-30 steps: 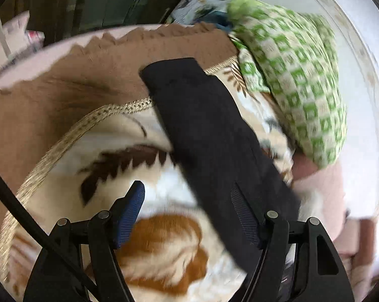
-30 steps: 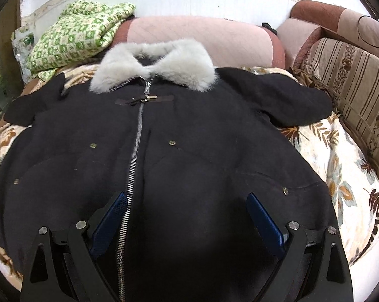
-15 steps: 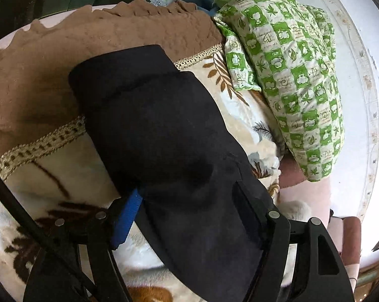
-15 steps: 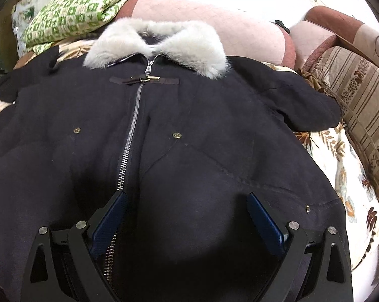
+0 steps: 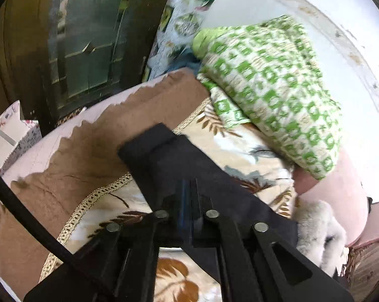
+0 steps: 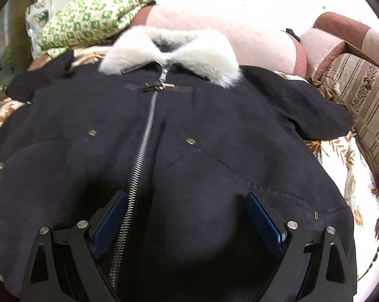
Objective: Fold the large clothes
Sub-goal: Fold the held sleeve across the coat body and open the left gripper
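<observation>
A dark navy coat [image 6: 202, 151] with a pale fur collar [image 6: 171, 50] and a metal zipper [image 6: 144, 151] lies spread front-up on a leaf-patterned blanket. My right gripper [image 6: 187, 221] hovers open low over the coat's lower front, nothing between its pads. In the left wrist view, my left gripper [image 5: 188, 209] is shut on the coat's left sleeve [image 5: 171, 161], pinching the cloth partway along it. The sleeve's cuff end sticks out beyond the jaws, lifted off the blanket. The fur collar [image 5: 318, 229] shows at the lower right.
A green checked quilt [image 5: 272, 85] is piled at the head of the bed by the white wall. Pink bolster cushions [image 6: 227, 32] lie behind the collar. A striped sofa arm [image 6: 360, 95] borders the right. A brown blanket border [image 5: 88, 156] and dark cabinet [image 5: 88, 37] lie left.
My left gripper closed onto the sleeve and rose, lifting it off the blanket. The right gripper stayed open over the coat, nearly still.
</observation>
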Tool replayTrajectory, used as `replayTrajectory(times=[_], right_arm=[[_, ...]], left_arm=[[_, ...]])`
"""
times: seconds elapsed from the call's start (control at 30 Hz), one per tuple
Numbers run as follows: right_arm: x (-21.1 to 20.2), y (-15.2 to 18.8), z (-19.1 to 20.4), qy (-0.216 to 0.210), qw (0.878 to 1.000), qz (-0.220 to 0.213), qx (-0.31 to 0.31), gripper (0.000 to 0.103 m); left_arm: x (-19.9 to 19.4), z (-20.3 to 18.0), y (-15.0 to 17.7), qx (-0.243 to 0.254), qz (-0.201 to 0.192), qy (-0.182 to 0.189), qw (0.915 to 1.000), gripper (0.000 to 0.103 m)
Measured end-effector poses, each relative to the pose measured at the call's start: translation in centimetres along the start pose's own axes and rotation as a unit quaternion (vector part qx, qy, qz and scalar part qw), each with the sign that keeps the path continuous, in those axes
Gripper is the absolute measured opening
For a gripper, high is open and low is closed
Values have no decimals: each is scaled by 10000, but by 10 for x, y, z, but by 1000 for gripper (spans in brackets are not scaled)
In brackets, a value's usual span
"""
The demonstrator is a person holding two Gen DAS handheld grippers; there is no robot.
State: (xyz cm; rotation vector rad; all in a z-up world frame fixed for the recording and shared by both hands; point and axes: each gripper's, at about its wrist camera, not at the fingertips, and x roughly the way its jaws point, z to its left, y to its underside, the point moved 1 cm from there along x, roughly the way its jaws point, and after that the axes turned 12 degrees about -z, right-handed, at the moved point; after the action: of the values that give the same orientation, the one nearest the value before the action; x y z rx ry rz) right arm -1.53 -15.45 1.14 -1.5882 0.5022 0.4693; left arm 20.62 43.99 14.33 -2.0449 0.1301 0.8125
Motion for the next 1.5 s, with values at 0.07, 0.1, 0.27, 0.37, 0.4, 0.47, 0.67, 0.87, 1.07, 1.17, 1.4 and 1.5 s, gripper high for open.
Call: replayTrajectory(times=[0.07,0.1,0.27,0.37,0.4,0.47,0.67,0.87,1.07,1.17,1.4,1.5], right_arm=[[-6,0,-2,-83,9999,-76,62,96],[-9,0,-3,-103,9999,-103,81,96],[-10,7,-14,86,9999,-7,137,96],[-2,10,-16,179,9996,148,139,96],[0,11,-15,225,9996,170,84,96],[4,12,-8,371,9990,182,-169,96],[11,11,-1,549,9970,253,-489,98],[14,10,0,663,9960,268,-532,99],[13,11,-1,622,9967,230,-470,99],[10,7,0,446,9978,265,-405,89],[-24,-21,-12,-203,9991,-317,171,84],[-31,-32,-29,-141,9976,-594,319,84]], left_arm=[[-5,7,0,-188,-7,3,9998,46],[-3,11,1,-367,8,89,9993,69],[27,59,20,-1542,541,666,9843,75],[53,81,34,-1884,784,935,9745,75],[64,86,38,-1941,819,1014,9723,75],[80,93,43,-2025,898,1204,9677,75],[125,84,55,-2018,1187,1947,9525,74],[142,74,52,-2142,1118,1372,9606,71],[103,32,35,-1125,902,788,9864,10],[61,-11,24,-562,712,942,9914,8],[-45,-137,46,377,523,2140,9747,8],[-82,-199,84,782,713,2741,9558,7]])
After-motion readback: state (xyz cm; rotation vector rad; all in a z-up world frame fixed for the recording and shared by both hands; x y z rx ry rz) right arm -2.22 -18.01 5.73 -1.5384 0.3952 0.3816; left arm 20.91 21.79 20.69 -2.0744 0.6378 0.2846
